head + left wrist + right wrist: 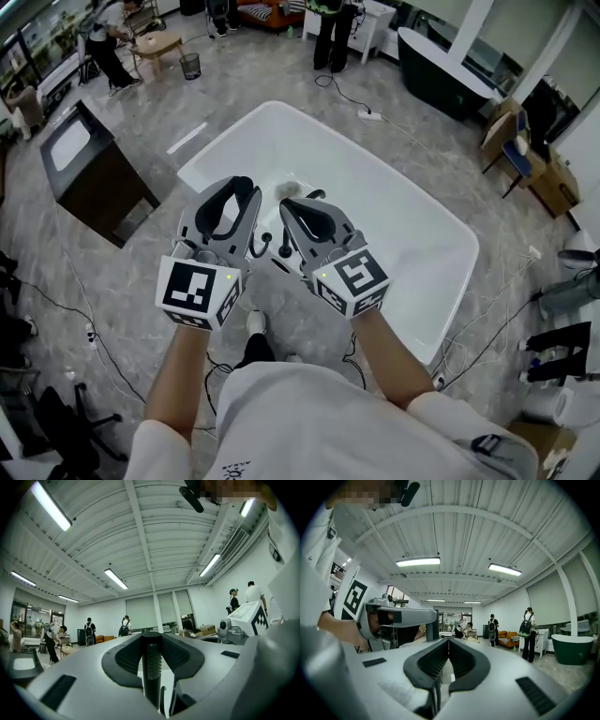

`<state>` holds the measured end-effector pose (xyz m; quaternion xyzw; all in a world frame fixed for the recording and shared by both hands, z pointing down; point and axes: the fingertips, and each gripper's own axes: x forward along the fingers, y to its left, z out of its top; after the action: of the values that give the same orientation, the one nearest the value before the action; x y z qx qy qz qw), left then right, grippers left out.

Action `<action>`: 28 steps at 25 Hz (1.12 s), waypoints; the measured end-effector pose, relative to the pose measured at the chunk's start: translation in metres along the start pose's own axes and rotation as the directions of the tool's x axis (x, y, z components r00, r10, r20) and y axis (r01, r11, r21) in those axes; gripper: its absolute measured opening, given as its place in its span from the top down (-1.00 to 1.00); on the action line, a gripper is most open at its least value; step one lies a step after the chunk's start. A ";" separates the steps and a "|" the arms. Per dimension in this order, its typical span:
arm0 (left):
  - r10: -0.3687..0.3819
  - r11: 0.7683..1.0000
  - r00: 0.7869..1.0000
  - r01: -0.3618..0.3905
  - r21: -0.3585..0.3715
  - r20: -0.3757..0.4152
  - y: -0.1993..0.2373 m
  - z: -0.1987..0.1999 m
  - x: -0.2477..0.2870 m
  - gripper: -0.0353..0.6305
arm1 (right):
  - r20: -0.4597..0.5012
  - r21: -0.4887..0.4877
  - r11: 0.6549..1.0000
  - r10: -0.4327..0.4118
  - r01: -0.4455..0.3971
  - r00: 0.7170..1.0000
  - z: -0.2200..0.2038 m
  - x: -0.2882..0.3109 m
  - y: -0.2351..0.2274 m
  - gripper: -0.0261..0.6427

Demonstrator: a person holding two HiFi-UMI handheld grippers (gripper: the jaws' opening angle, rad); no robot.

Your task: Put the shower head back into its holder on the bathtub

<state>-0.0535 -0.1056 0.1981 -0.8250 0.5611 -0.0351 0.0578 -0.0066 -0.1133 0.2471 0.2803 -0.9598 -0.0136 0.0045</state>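
A white bathtub [412, 220] lies below both grippers in the head view. Black fittings [284, 248] stand on its near rim, between the two grippers; which of them is the holder I cannot tell. My left gripper [242, 190] [152, 635] points level, and a black knurled shower head handle [151, 667] stands upright between its pads, gripped. My right gripper [302, 204] [449, 640] is beside it, level, with its fingertips touching. A thin dark hose-like line [437, 695] hangs in the gap near its base; whether the pads press on it is unclear.
A dark cabinet with a white basin [89, 173] stands left of the tub. A black tub [441, 75] and several people are at the back. Cables and a power strip [370, 115] lie on the floor. Boxes [544, 178] sit at the right.
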 end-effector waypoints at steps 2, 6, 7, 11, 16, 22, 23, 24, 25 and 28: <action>-0.013 1.000 1.000 0.013 0.004 0.001 0.009 0.000 0.009 0.51 | -0.001 0.000 1.000 -0.006 0.006 1.000 0.000 0.011 -0.004 0.87; -0.041 0.999 0.999 0.041 -0.013 -0.014 0.022 -0.011 0.026 0.51 | -0.013 0.012 1.000 -0.024 0.025 1.000 -0.006 0.028 -0.015 0.87; -0.049 0.999 0.999 0.048 -0.021 -0.018 0.025 -0.015 0.030 0.51 | -0.018 0.016 0.999 -0.030 0.031 0.999 -0.009 0.032 -0.017 0.87; -0.077 0.996 0.996 0.075 -0.055 -0.044 0.035 -0.037 0.041 0.51 | -0.055 0.028 0.998 -0.047 0.049 0.997 -0.028 0.048 -0.023 0.86; -0.110 0.990 0.990 0.101 -0.096 -0.084 0.052 -0.065 0.053 0.51 | -0.103 0.057 0.995 -0.076 0.082 0.992 -0.051 0.068 -0.031 0.86; -0.163 0.979 0.980 0.147 -0.144 -0.111 0.072 -0.093 0.065 0.51 | -0.143 0.077 0.989 -0.118 0.130 0.983 -0.069 0.091 -0.039 0.87; -0.171 0.976 0.979 0.153 -0.155 -0.114 0.076 -0.098 0.066 0.51 | -0.151 0.078 0.987 -0.124 0.137 0.981 -0.072 0.095 -0.040 0.87; -0.179 0.973 0.977 0.159 -0.166 -0.116 0.079 -0.102 0.068 0.51 | -0.159 0.080 0.986 -0.131 0.145 0.979 -0.075 0.099 -0.041 0.87; -0.187 0.971 0.975 0.165 -0.175 -0.120 0.082 -0.107 0.070 0.51 | -0.166 0.082 0.984 -0.140 0.155 0.976 -0.077 0.102 -0.044 0.87; -0.217 0.961 0.967 0.189 -0.200 -0.131 0.091 -0.121 0.075 0.51 | -0.188 0.090 0.978 -0.170 0.189 0.967 -0.087 0.111 -0.049 0.87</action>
<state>-0.1245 -0.2148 0.3049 -0.8750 0.4769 -0.0511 -0.0661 -0.0720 -0.2164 0.3326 0.3662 -0.9254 0.0631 0.0747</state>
